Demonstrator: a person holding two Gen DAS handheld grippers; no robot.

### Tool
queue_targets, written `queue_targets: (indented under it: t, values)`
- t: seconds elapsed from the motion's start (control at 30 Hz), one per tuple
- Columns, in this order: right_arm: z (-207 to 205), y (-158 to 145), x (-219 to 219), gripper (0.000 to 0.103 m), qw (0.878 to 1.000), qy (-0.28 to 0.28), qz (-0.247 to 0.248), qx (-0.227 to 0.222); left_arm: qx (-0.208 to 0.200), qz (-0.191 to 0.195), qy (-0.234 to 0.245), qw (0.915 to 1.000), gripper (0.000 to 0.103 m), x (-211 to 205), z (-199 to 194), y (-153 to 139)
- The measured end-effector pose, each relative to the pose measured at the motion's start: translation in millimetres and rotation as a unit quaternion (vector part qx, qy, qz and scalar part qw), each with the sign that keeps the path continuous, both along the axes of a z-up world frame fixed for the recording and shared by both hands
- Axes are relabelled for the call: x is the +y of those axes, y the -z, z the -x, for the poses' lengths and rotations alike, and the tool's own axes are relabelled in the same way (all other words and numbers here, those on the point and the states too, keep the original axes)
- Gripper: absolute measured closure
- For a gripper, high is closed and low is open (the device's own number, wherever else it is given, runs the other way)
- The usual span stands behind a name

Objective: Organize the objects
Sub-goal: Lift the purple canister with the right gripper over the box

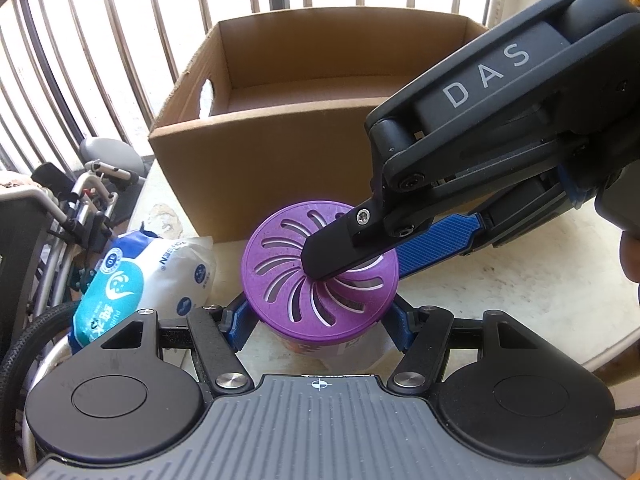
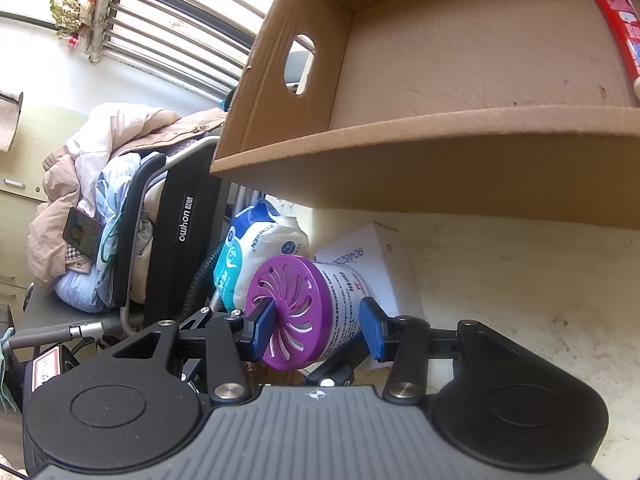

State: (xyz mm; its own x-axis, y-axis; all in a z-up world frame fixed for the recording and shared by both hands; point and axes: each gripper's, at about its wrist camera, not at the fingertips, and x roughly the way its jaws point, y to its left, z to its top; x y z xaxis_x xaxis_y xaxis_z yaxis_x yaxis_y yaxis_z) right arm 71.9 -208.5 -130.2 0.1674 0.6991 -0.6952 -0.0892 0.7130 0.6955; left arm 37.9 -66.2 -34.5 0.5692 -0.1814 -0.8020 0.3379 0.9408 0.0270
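A jar with a purple vented lid [image 1: 288, 276] stands on the pale table [image 1: 520, 304], in front of an open cardboard box [image 1: 260, 184]. My left gripper [image 1: 320, 324] is shut on the jar's body, a blue pad on each side below the lid. My right gripper [image 1: 360, 266] reaches in from the right, with its black finger [image 1: 336, 252] lying across the lid's top. In the right wrist view the jar [image 2: 304, 312] sits between the right gripper's [image 2: 318, 332] pads, one on the lid face, one against the labelled side. A red tube [image 2: 618, 28] lies inside the box [image 2: 440, 168].
A blue-and-white wipes pack [image 1: 132, 280] lies left of the jar at the table's edge, and a white carton [image 2: 372, 256] lies behind it. A wheelchair [image 2: 180, 248] piled with clothes stands beyond the left edge. Window bars [image 1: 120, 40] run behind the box.
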Motion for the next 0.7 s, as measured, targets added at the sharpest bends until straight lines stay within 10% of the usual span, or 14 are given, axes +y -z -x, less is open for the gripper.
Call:
queue_targets:
  t: [0.7]
  values:
    - [-26.4,-78.5,31.0,0.053,0.996,-0.009,-0.051,-0.078,-0.078,-0.027,-0.017,0.9965,0.038,23.1,-25.6,-76.1]
